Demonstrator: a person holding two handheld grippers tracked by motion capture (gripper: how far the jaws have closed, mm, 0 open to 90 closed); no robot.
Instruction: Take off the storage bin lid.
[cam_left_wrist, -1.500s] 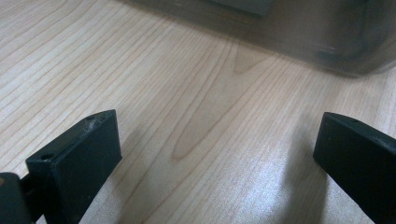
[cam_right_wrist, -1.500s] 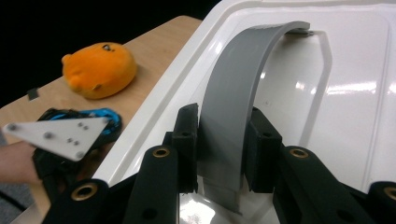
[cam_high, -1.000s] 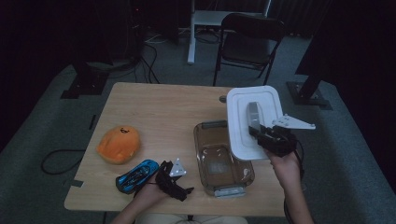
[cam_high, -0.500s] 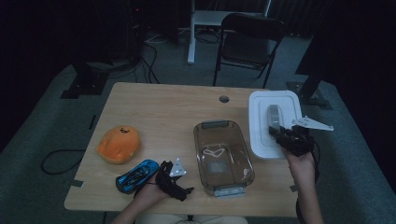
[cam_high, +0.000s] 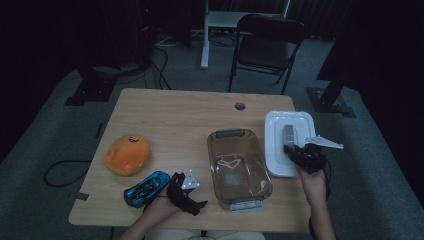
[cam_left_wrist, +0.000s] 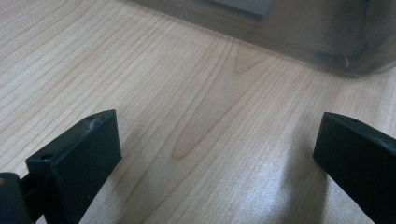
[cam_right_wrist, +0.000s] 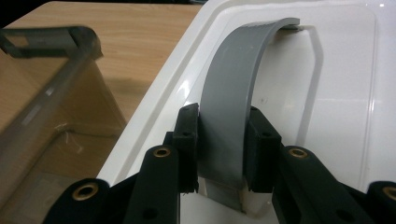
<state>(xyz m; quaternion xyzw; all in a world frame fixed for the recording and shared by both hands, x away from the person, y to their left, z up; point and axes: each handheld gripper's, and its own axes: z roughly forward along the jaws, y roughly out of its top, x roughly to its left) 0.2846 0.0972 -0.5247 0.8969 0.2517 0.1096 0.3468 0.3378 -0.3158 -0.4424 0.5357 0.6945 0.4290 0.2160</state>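
While the right gripper (cam_high: 296, 152) grips the grey handle (cam_high: 289, 134) of the white lid (cam_high: 278, 125) in the high view, the lid lies on the surface (cam_high: 175, 115) just right of the clear box (cam_high: 239, 167). The left gripper (cam_high: 192, 200) rests near the front edge, between the blue car (cam_high: 146, 186) and the box, with an orange plush (cam_high: 127, 154) farther left.

In the left gripper view, the fingers (cam_left_wrist: 79, 158) stand wide apart with nothing but bare wood between them; the box's wall (cam_left_wrist: 299, 32) crosses the top.

In the right gripper view, the fingers (cam_right_wrist: 187, 140) are closed on either side of the arched handle (cam_right_wrist: 233, 98), pads pressed against it. The lid (cam_right_wrist: 345, 93) spreads beneath, and the box (cam_right_wrist: 51, 93) sits to its left.
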